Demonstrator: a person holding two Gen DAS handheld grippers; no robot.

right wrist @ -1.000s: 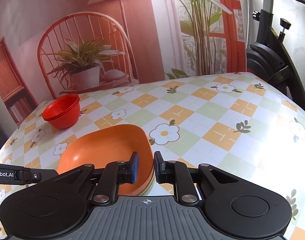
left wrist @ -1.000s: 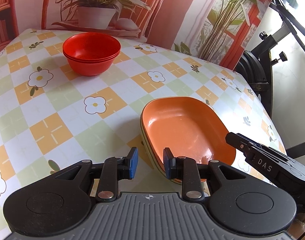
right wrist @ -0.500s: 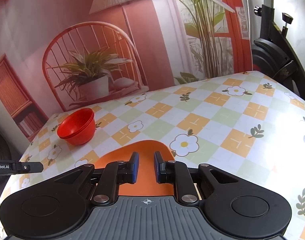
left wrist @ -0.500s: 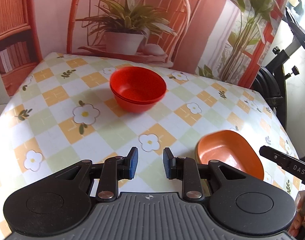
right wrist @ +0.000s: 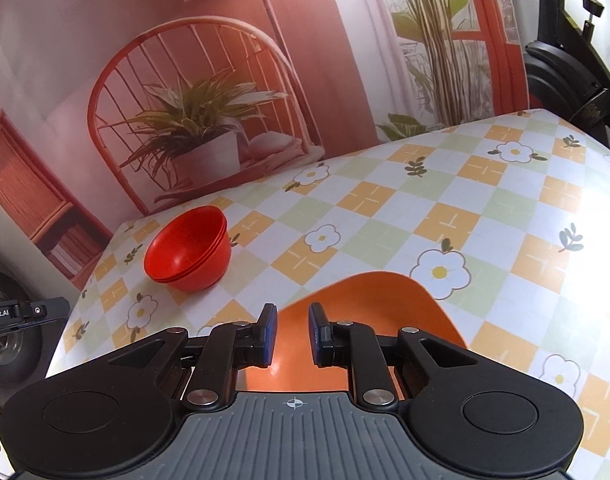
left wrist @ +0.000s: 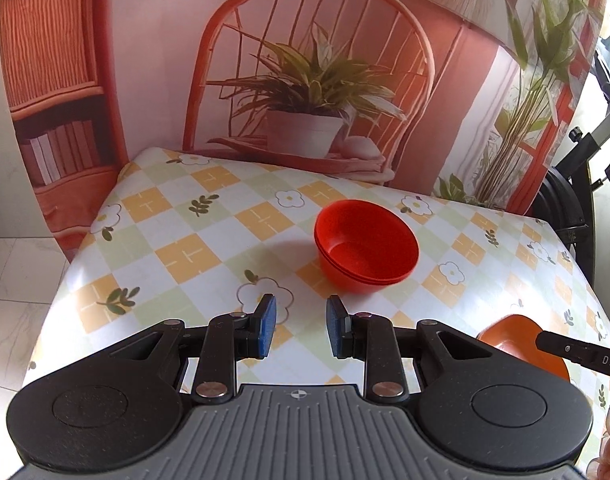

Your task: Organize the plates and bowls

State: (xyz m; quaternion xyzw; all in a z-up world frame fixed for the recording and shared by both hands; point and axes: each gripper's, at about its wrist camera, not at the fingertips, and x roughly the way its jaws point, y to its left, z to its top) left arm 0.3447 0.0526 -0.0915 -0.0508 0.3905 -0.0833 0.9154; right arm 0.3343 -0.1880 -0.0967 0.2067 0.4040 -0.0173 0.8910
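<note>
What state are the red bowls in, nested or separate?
Nested: the red bowls sit upright in one stack, rims layered, nothing visible inside the top one.

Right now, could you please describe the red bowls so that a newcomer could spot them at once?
Find the table with the checked, flowered cloth. The red bowls stand toward its far side, before the backdrop's potted plant. They are round, deep and nested in a stack, unlike the shallow orange plate nearer the grippers.
</note>
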